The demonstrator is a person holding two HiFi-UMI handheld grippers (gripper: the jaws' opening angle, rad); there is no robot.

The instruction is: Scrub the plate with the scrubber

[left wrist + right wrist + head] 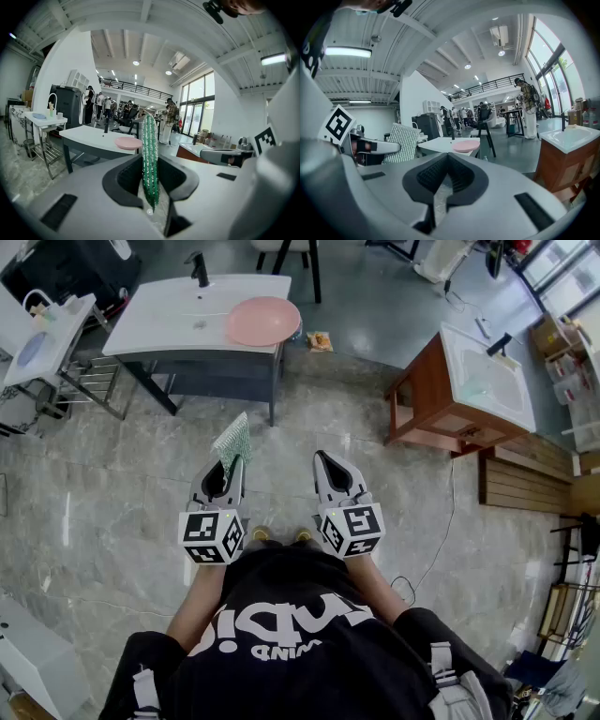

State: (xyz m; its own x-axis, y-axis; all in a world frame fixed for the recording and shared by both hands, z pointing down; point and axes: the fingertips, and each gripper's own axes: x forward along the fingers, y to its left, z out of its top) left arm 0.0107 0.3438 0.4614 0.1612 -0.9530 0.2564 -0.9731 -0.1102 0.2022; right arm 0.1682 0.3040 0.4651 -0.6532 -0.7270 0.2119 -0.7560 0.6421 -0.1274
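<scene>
The round pink plate [263, 321] lay on the white basin counter [169, 326], well ahead and slightly nearer the left gripper [232, 465], which clamped the green glittery mesh scrubber [232, 439] pointing toward it, while the right gripper [324, 458] was closed on nothing.

Green scrubber [150, 159] stands edge-on in left gripper view, its lower end lost between the jaws. It covers the right rim of the pink plate [125, 143] on the far worktop. Far figures [100, 104] too small to make out; wooden washstand [569, 161] cut off at right gripper view's right edge.
</scene>
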